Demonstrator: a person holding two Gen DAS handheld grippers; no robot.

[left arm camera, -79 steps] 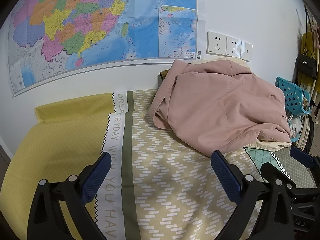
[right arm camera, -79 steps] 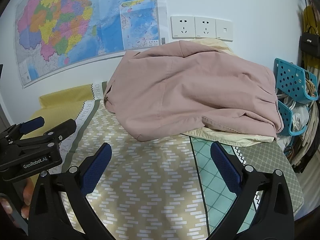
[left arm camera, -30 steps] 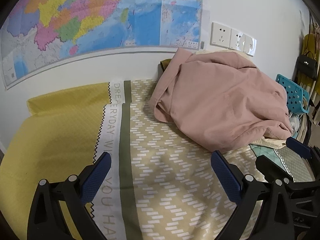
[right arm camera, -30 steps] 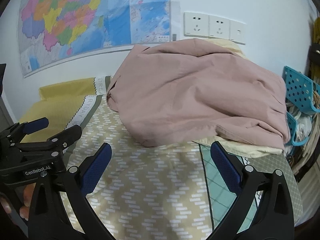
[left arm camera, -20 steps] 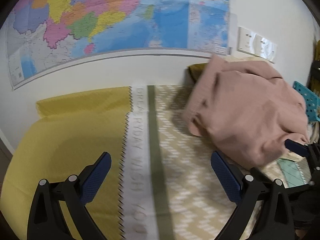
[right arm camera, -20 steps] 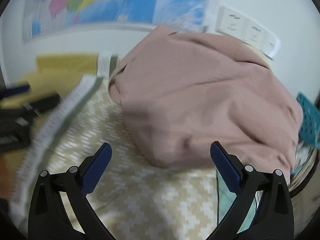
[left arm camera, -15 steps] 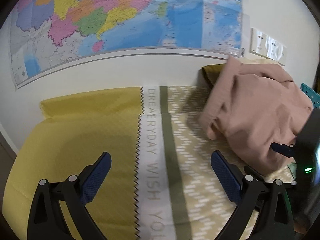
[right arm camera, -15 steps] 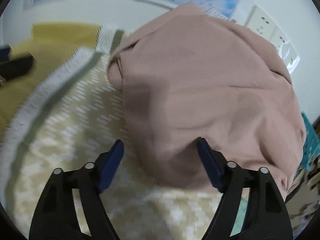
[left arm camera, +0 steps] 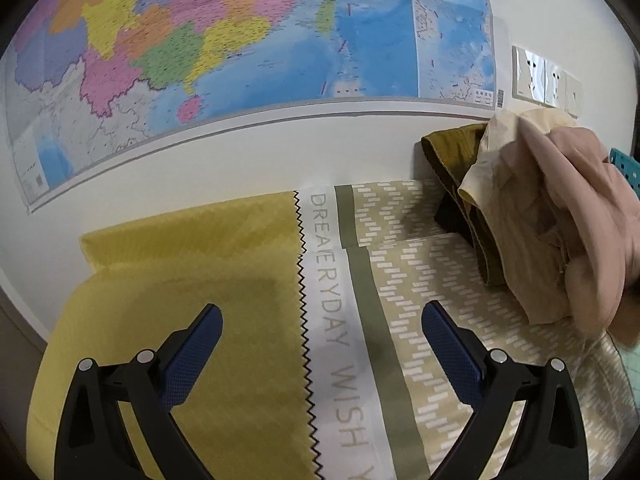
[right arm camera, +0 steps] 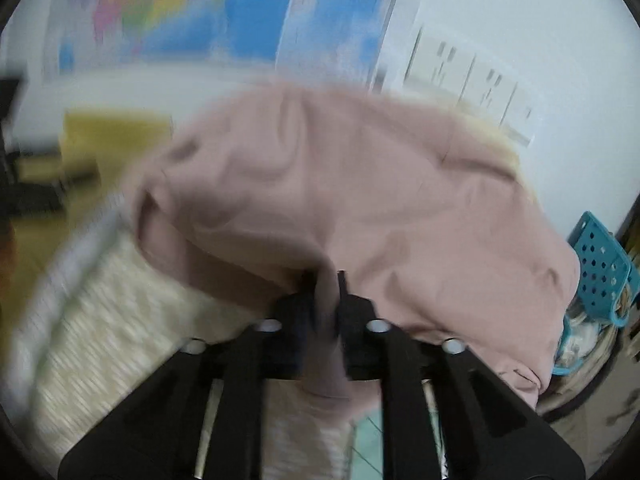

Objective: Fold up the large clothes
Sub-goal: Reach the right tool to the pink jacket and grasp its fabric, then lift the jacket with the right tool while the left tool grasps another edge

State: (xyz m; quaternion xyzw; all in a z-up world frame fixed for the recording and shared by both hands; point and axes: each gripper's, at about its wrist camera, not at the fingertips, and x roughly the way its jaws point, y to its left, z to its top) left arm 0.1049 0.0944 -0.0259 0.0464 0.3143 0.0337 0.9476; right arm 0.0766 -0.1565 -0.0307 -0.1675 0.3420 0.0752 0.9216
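- Pinching down on a fold of the pink garment [right arm camera: 360,184], the right gripper [right arm camera: 326,280] has its jaws closing, and soft pink cloth is bunched up between the 2 black fingers, running back toward the handle.
- That pink garment is a big, matte, cottony lump, all rounded wrinkles, heaped on the right end of the bed against the wall. Right wrist view is pretty smeared, so no finer detail from there.
- Under it there's a cream garment [left arm camera: 496,184], thinner-looking and creased, and an olive-brown garment [left arm camera: 452,152] with a ribbed edge poking out at the wall side. So 3 garments in the pile, as far as I can count.
- Left gripper [left arm camera: 320,328] sits wide open over the bedspread, holding nothing. Its 2 pads [left arm camera: 192,356] are dark blue with a fine dimpled grip texture, on chunky black plastic arms.
- Bedspread [left arm camera: 400,280] is flat woven fabric: a plain mustard-yellow panel, a black zigzag line, a white band with grey lettering, an olive stripe, then beige with little white dashes.
- Wall map [left arm camera: 240,40] is glossy paper, loads of coloured regions plus blue sea, 1 inset box at its right.
- 3 white wall sockets [left arm camera: 544,84] in a row, smooth plastic.
- 1 teal plastic basket [right arm camera: 600,264] with round holes, far right beside the pile.
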